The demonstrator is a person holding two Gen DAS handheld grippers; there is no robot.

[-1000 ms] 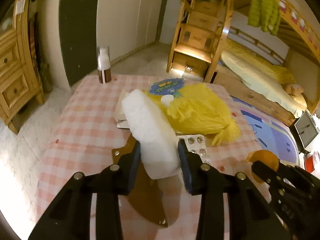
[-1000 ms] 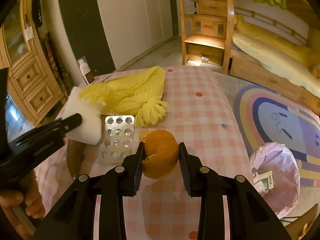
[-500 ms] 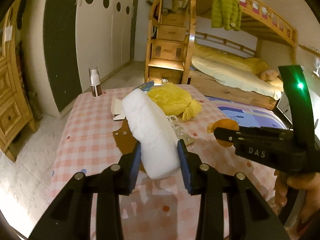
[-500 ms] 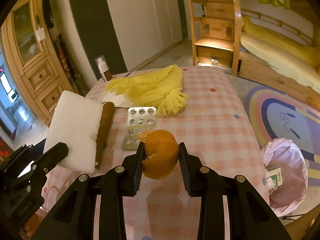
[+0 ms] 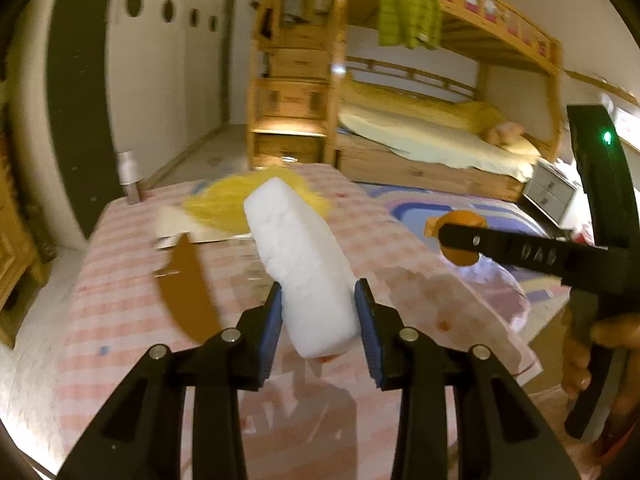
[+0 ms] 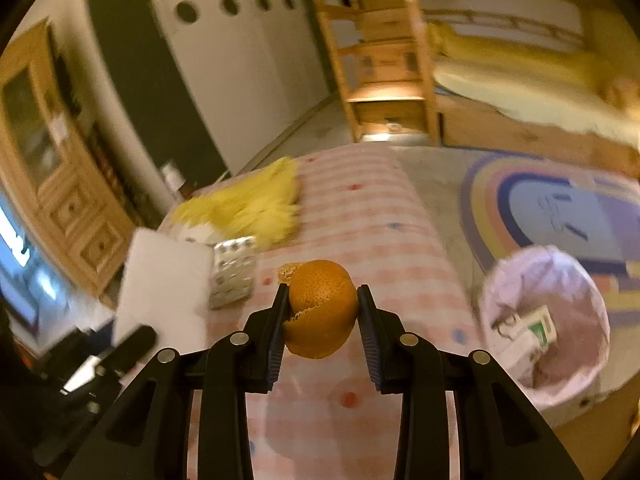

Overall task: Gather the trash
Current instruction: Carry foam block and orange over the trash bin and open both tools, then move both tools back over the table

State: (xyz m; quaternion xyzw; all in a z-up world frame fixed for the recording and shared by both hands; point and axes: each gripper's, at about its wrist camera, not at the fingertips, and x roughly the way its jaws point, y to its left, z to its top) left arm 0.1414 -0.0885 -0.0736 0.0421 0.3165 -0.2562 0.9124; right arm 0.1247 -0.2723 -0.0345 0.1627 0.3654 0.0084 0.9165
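My left gripper (image 5: 318,320) is shut on a white foam block (image 5: 300,264) and holds it above the pink checked table (image 5: 120,300). My right gripper (image 6: 322,320) is shut on an orange peel (image 6: 320,308) and holds it above the table's right side; the peel also shows in the left wrist view (image 5: 456,224). The foam block also shows in the right wrist view (image 6: 160,280). A trash bin with a pale pink liner (image 6: 548,320) stands on the floor right of the table, with a white and green packet inside.
On the table lie a yellow net bag (image 6: 248,204), a foil pill blister (image 6: 232,268), a brown strip (image 5: 184,284), paper (image 5: 176,228) and a small bottle (image 5: 130,176). A rainbow rug (image 6: 560,208), bunk bed (image 5: 420,120) and wooden dresser (image 6: 72,200) surround it.
Both grippers have lifted and swung right toward the table's right edge, each keeping its hold. The bin now sits closer in the right wrist view. Both views are blurred by motion.
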